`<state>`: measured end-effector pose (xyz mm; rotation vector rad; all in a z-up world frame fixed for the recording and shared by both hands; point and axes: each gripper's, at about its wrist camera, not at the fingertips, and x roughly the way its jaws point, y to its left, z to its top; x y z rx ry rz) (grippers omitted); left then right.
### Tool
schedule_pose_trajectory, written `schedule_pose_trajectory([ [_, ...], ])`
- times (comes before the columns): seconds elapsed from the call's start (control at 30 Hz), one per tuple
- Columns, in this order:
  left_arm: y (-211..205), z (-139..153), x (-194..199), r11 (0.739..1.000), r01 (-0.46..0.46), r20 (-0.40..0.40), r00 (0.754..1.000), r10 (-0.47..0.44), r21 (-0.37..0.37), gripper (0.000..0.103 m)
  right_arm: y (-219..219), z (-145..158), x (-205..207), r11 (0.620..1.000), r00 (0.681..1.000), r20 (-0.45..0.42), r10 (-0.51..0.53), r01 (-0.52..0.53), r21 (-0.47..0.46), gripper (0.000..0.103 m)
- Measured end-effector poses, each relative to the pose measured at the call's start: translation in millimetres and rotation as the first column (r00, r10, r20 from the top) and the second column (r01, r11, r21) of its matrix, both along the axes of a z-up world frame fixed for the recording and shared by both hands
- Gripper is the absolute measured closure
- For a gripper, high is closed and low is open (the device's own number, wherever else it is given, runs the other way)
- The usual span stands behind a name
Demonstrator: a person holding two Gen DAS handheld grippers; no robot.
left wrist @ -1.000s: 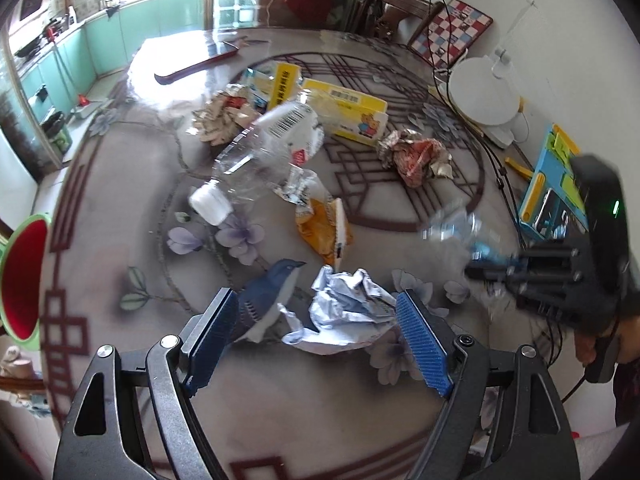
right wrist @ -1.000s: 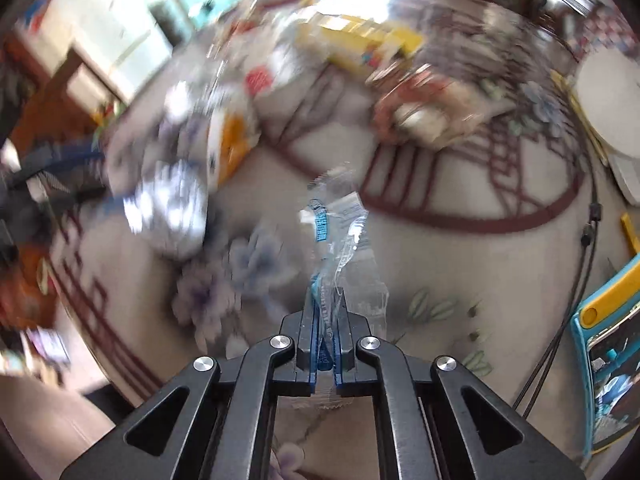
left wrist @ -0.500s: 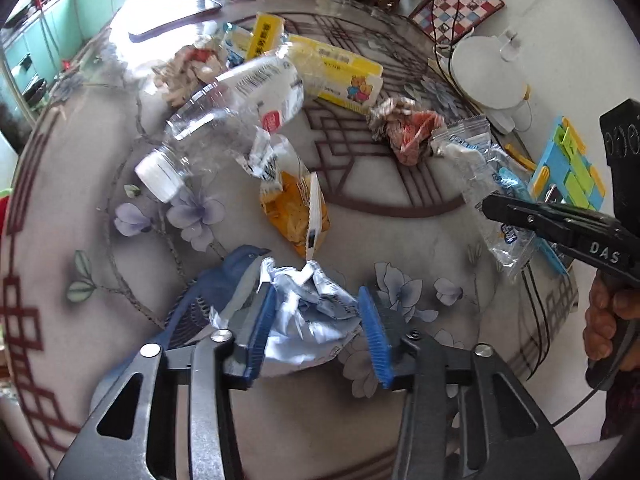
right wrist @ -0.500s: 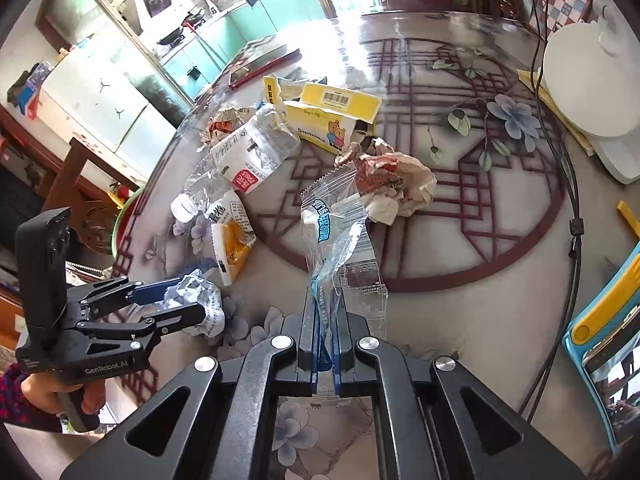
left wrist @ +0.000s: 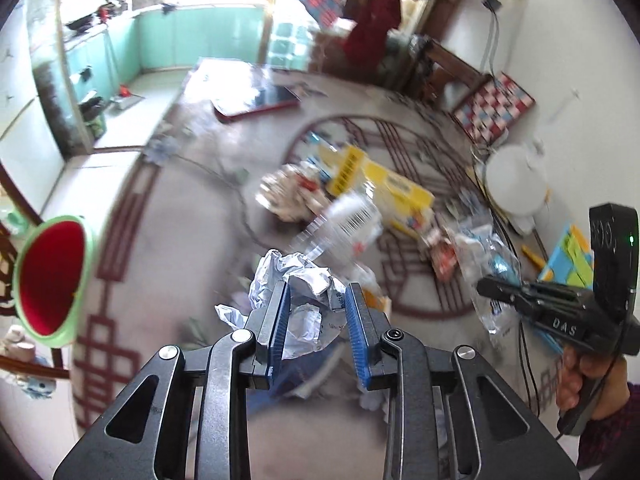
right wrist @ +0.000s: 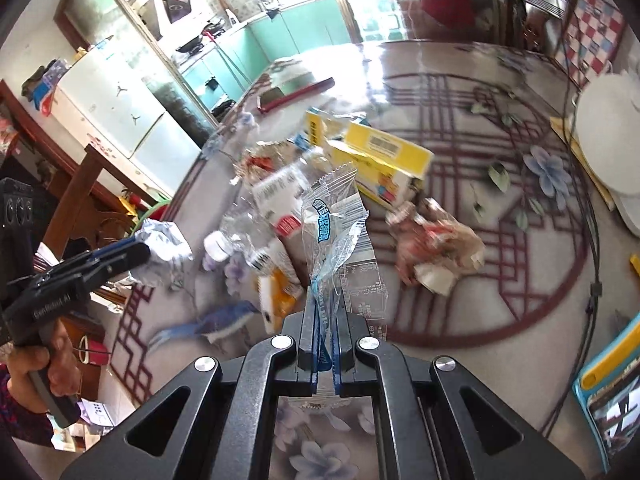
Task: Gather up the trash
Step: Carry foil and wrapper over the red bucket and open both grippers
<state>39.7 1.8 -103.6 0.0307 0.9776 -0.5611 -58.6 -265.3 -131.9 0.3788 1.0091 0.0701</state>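
Note:
My left gripper (left wrist: 314,300) has its jaws closing on a crumpled white paper wad (left wrist: 298,284), its blue pads pressing on it, lifted off the table. The right wrist view shows the same wad (right wrist: 162,248) at the tip of the left gripper (right wrist: 136,254). My right gripper (right wrist: 326,316) is shut on a clear plastic wrapper (right wrist: 336,236) with blue print, which stands up from its jaws. In the left wrist view this wrapper (left wrist: 490,276) hangs at the right gripper (left wrist: 486,286). A green bin with a red inside (left wrist: 48,280) stands at the far left, beside the table.
On the patterned round table (right wrist: 500,184) lie a crushed clear bottle (right wrist: 260,208), a yellow carton (right wrist: 384,156), an orange snack packet (right wrist: 278,292), a reddish crumpled wrapper (right wrist: 436,248) and more paper scraps (left wrist: 292,196). A red-edged tablet (left wrist: 256,106) lies far off. A white round appliance (right wrist: 612,148) and cables sit right.
The left jaws closed on the paper wad and lifted it off the table. The right gripper rose with the wrapper still clamped in it.

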Motion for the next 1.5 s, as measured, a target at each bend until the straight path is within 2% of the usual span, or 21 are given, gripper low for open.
schedule_pose_trajectory([
  [0.3,32.2,13.2,25.8,0.997,-0.072,0.034,0.997,0.072,0.004,0.076,31.1,17.5,29.3,0.998,0.998,0.032,0.062,-0.062,-0.023,0.099],
  [0.67,87.6,22.5,53.3,0.989,-0.141,0.071,0.987,0.143,-0.04,0.076,74.5,27.1,59.5,0.996,0.996,0.044,0.081,-0.079,-0.034,0.099],
  [0.83,126.1,20.2,70.5,0.982,-0.184,0.043,0.982,0.186,-0.047,0.076,107.1,31.7,77.1,0.995,0.995,0.044,0.093,-0.091,-0.036,0.099],
  [1.2,208.0,9.4,111.5,0.97,-0.238,0.041,0.97,0.239,-0.042,0.075,189.3,35.7,121.6,0.99,0.991,0.046,0.124,-0.12,-0.07,0.099],
  [1.5,259.8,-1.9,139.4,0.955,-0.291,0.022,0.956,0.293,-0.061,0.075,253.4,38.6,155.9,0.977,0.983,0.037,0.182,-0.177,-0.115,0.099],
])
